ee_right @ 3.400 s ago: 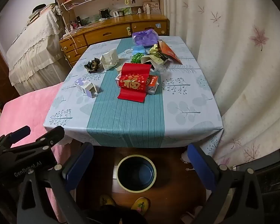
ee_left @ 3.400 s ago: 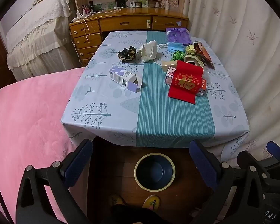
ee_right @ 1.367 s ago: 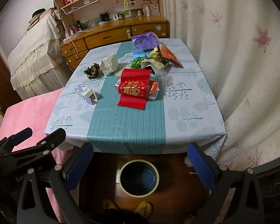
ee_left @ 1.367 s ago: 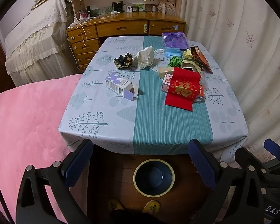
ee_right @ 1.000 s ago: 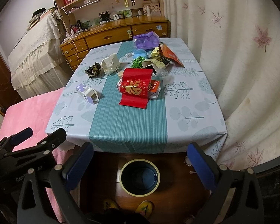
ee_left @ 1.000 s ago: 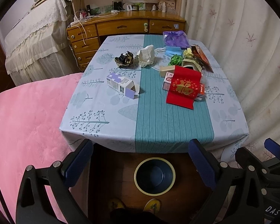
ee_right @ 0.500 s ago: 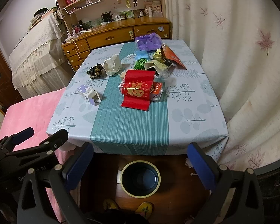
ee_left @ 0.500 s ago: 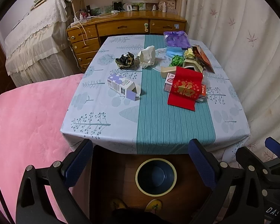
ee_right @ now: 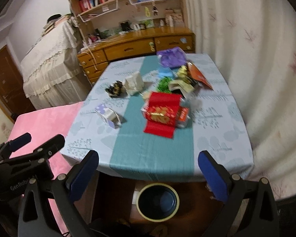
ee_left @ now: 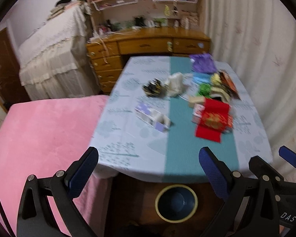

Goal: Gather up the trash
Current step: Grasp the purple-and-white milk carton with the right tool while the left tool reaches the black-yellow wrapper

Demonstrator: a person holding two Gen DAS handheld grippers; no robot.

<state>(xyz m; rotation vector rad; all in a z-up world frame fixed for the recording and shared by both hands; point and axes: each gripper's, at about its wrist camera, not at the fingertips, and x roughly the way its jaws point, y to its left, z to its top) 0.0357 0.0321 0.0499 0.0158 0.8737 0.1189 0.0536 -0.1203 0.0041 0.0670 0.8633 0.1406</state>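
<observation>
- Bedroom setting: table point(ee_left: 128, 154) under a pale blue cloth with a teal centre stripe, wooden desk point(ee_left: 148, 45) and bookshelves behind it, cream curtain point(ee_right: 256, 69) on the right, pink blanket point(ee_left: 39, 138) on the left.
- Both views motion-blurred; fine detail on the litter not readable.
- Trash spread over the far half of the table: small carton point(ee_left: 152, 118) lying on its side on the left half; black crumpled wrapper point(ee_left: 154, 87) touching a white crumpled paper point(ee_left: 175, 85) farther back.
- Red packet point(ee_right: 161, 114) draped over a box on the stripe's right edge.
- Behind it a cluster: green wad point(ee_right: 163, 83), purple bag point(ee_right: 171, 59) at the far edge, orange wrapper point(ee_right: 199, 77) to the right.
- Bin point(ee_left: 176, 202), dark blue with a pale rim, stands on the wooden floor just in front of the table's near edge; looks empty.
- Left gripper point(ee_left: 148, 167): jaws spread wide, nothing between them, hanging above the near table edge and bin.
- Right gripper point(ee_right: 148, 169): likewise wide apart and holding nothing, same height, beside the left one.
- Each gripper shows at the edge of the other's view.
</observation>
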